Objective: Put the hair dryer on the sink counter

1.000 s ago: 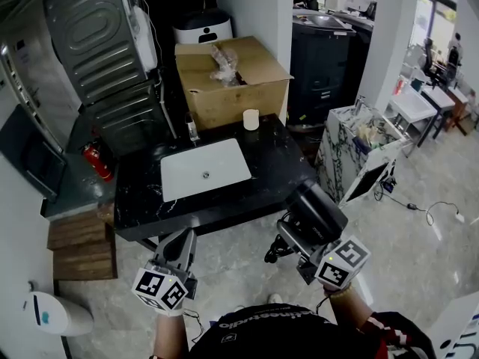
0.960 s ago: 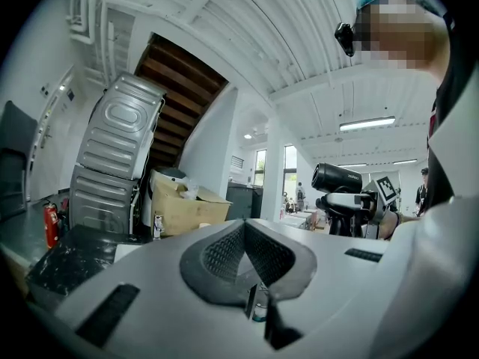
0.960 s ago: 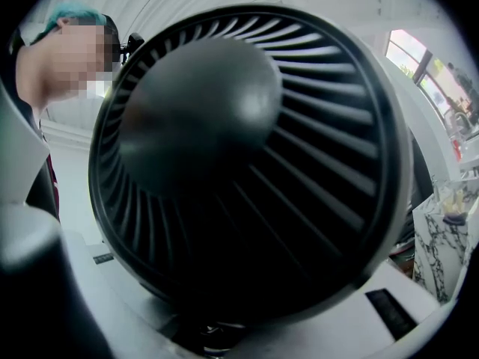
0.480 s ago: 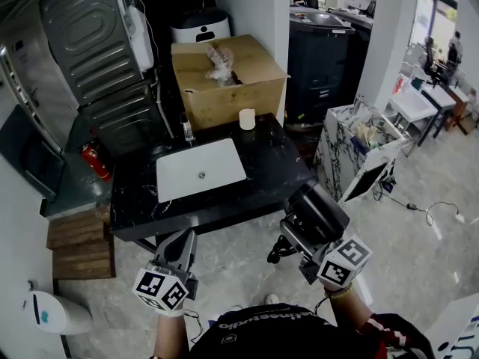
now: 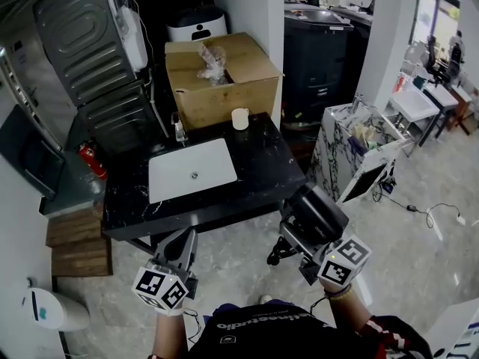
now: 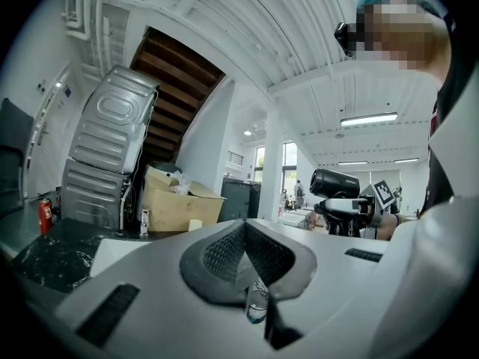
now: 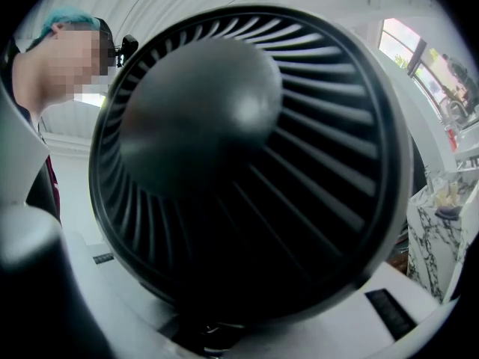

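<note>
Hair dryer (image 5: 316, 214) is off the surface (image 5: 269, 172), at its 5 o'clock corner, pinched by the handle in the right gripper (image 5: 298, 239). Left gripper (image 5: 182, 239) is pressed together, empty. Best landing is probably the bare black strip at 3 o'clock of the basin (image 5: 191, 170); lay it flat, clear of the edge. Cup (image 5: 239, 118), faucet (image 5: 178, 129) and cardboard box (image 5: 223, 77) sit at 12 o'clock, out of the way. The dangling cord (image 5: 275, 254) could snag the edge.

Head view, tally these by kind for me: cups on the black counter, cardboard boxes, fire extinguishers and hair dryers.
cup: 1
cardboard box: 1
fire extinguisher: 1
hair dryer: 1
total: 4
</note>
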